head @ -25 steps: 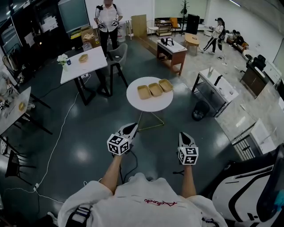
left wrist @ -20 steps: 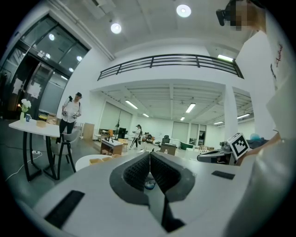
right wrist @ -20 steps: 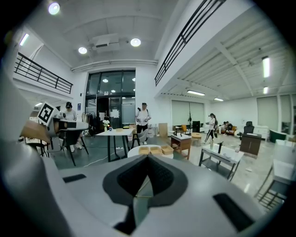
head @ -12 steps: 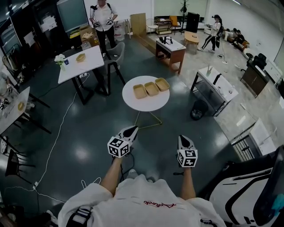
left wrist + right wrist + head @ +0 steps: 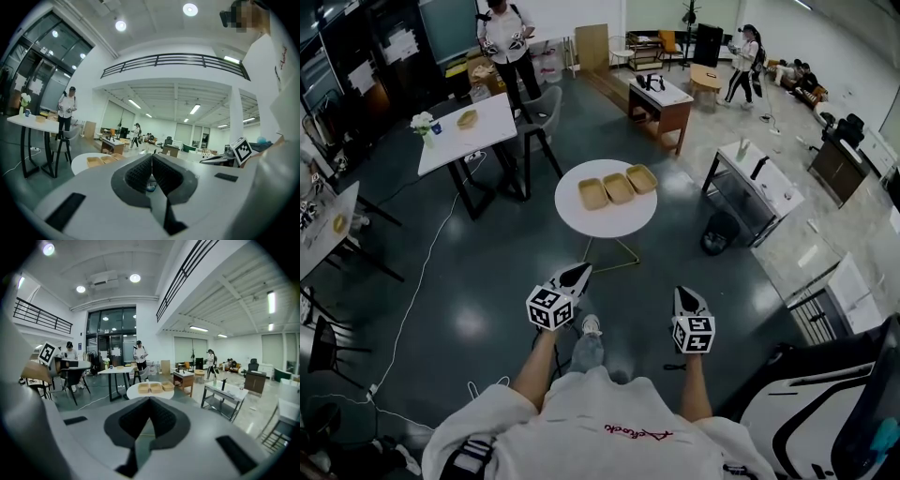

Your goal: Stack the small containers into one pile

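Head view: three containers (image 5: 619, 188) lined up on round table (image 5: 589, 221).

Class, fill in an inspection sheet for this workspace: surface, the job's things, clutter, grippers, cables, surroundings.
Surface: round white table, ahead of the person.
Job's things: three small containers side by side in a row on that table, none stacked yet.
Clutter: nothing seen on the round table besides the containers.
Grippers: left gripper and right gripper both have their jaws together with nothing between them, and both are short of the table.
Cables: white cable trails across the dark floor at left.
Surroundings: white rectangular table, standing person behind it, more desks at right.
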Demonstrator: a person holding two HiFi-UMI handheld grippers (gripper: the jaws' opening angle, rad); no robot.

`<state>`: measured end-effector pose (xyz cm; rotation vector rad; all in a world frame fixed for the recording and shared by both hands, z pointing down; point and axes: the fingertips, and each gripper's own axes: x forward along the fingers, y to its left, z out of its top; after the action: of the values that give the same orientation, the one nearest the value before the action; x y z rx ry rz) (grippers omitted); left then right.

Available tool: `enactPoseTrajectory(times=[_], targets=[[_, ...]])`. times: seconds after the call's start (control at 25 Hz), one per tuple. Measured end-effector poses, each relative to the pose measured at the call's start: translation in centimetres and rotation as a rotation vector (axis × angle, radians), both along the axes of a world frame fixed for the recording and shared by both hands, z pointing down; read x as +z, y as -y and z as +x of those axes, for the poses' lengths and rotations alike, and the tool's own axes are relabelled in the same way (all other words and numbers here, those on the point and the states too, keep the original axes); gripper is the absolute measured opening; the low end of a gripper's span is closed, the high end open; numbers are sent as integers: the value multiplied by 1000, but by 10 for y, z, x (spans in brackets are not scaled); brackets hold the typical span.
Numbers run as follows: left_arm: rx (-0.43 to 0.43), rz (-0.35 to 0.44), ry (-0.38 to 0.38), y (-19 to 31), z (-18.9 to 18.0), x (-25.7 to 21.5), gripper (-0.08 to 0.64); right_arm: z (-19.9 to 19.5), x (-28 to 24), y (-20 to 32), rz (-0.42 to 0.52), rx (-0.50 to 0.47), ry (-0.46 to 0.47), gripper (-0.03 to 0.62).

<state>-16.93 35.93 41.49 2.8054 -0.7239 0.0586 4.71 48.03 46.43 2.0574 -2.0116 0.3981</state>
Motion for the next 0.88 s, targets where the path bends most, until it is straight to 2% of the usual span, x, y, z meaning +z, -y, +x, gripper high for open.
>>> enactPoseTrajectory(times=[0.48, 0.88], targets=[[26, 0, -26, 81, 37, 5, 12, 32, 8, 77, -19, 22, -13, 20], [6, -23, -35, 179, 37, 2, 11, 34, 5, 177, -45, -3, -19, 20]])
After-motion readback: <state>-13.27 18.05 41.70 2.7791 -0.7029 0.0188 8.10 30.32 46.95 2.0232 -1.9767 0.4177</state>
